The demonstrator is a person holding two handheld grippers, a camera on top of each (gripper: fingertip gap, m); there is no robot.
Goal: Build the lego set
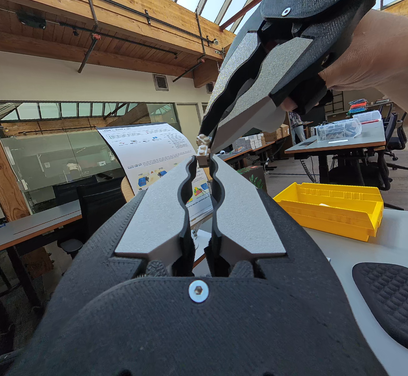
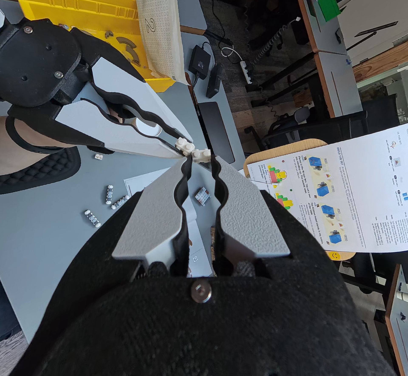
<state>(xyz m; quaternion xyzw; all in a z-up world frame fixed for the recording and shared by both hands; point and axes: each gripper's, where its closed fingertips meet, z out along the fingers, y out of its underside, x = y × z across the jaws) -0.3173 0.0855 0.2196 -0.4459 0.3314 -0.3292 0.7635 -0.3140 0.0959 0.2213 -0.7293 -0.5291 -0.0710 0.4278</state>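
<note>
My left gripper [image 1: 203,159] is shut on a small pale two-stud brick [image 1: 202,155], held in the air. My right gripper [image 1: 207,142] comes in from the upper right and is shut on a second pale brick [image 1: 203,139], just above the first. The two bricks meet at their edges. In the right wrist view my right gripper [image 2: 200,159] pinches its brick [image 2: 201,154] at the tips. The left gripper [image 2: 186,149] reaches in from the left with its brick [image 2: 184,144]. Both are well above the grey table [image 2: 44,244].
On the table lie several small grey-and-white brick strips [image 2: 109,194], a grey studded plate [image 2: 202,196] and a loose white brick [image 2: 98,156]. A yellow bin [image 2: 77,7] with brown pieces and a paper bag [image 2: 159,23] stand behind. An instruction sheet [image 2: 331,188] leans on a stand. Less than 4 cm separates the two grippers' tips.
</note>
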